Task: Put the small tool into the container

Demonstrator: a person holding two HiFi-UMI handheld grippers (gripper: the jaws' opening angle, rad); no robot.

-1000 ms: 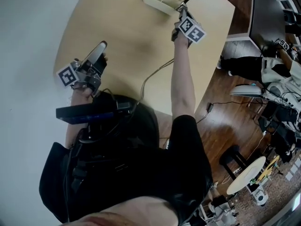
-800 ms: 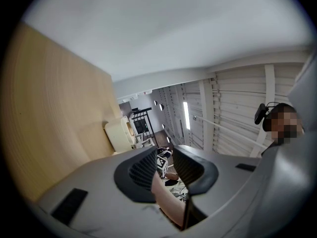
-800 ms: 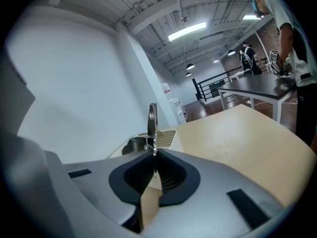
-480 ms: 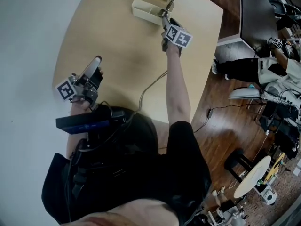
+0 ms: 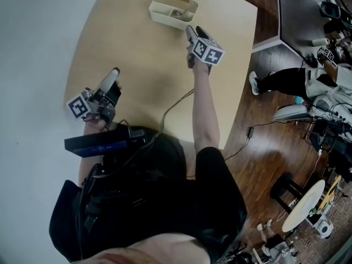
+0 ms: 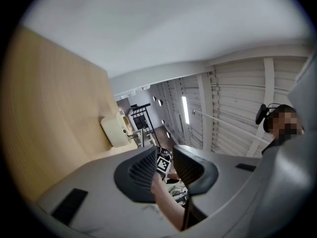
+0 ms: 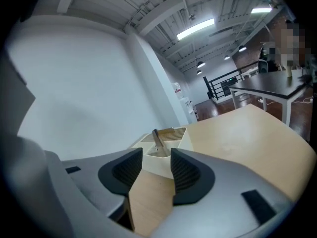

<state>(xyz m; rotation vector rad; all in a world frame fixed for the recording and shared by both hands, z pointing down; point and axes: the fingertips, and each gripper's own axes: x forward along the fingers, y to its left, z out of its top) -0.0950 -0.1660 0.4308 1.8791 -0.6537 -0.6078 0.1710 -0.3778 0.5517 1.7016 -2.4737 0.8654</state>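
Note:
The cream container (image 5: 173, 9) stands at the far end of the light wooden table (image 5: 137, 54). The small metal tool (image 5: 177, 14) lies inside it, and in the right gripper view the tool (image 7: 158, 142) leans in a compartment of the container (image 7: 166, 155). My right gripper (image 5: 190, 33) hangs just short of the container, a little above the table. Its jaws (image 7: 157, 155) are opening, with nothing between them. My left gripper (image 5: 113, 76) is held near the table's left edge, far from the container (image 6: 116, 130). The left gripper (image 6: 163, 155) is open and empty.
A thin cable (image 5: 173, 100) runs across the table toward the person's body. The table's right edge drops to a wooden floor (image 5: 264, 147). A dark table (image 5: 300, 10) and a seated person (image 5: 300, 78) are at the right. A white wall lies along the left.
The right gripper let go of the tool in the container and drew back toward the person. The tool stays in the container. The left gripper has hardly moved.

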